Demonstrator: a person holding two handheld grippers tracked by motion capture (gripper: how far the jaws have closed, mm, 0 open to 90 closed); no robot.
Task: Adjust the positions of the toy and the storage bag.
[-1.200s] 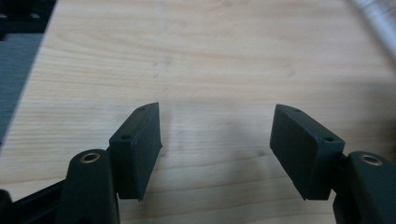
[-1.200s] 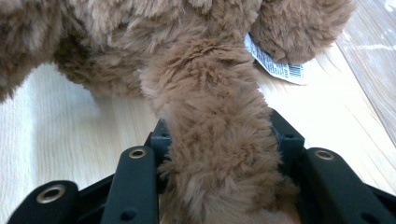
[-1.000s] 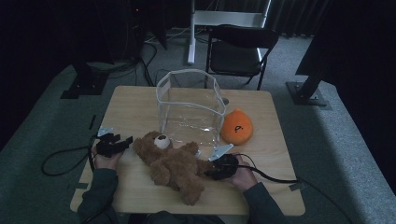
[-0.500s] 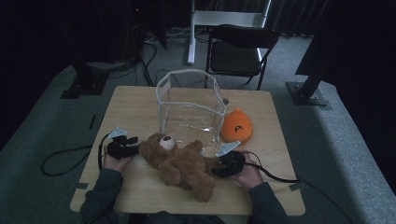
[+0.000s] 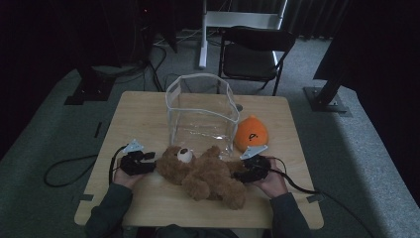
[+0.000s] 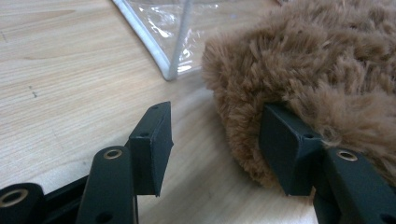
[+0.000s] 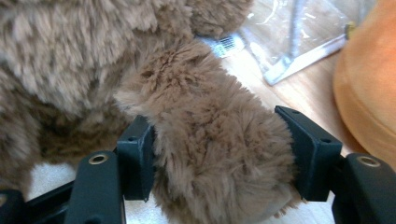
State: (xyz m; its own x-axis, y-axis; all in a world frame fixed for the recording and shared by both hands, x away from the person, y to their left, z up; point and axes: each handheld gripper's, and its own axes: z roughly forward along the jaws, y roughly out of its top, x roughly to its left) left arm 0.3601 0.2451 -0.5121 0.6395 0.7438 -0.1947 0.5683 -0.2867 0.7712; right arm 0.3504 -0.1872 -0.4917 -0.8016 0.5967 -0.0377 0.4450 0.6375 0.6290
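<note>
A brown teddy bear (image 5: 203,171) lies on its back across the wooden table (image 5: 138,116), its head toward the left. My left gripper (image 5: 140,163) is at the head. In the left gripper view its jaws (image 6: 217,140) have just been closing: the right pad touches the fur (image 6: 299,60), the left pad stands free over bare wood. My right gripper (image 5: 247,172) is at a limb on the bear's right side. There the jaws (image 7: 219,140) have just been opening, with the furry limb (image 7: 210,135) between them, brushing both pads but not pinched.
A clear plastic bin (image 5: 202,111) stands open just behind the bear. An orange plush (image 5: 251,133) lies to its right, close to my right gripper. A black chair (image 5: 255,49) stands beyond the table's far edge. Cables trail off both sides.
Both hands and the bear have shifted to the right across the table. The bear has turned so its body lies more level. The right jaws stand wider, the left ones narrower.
</note>
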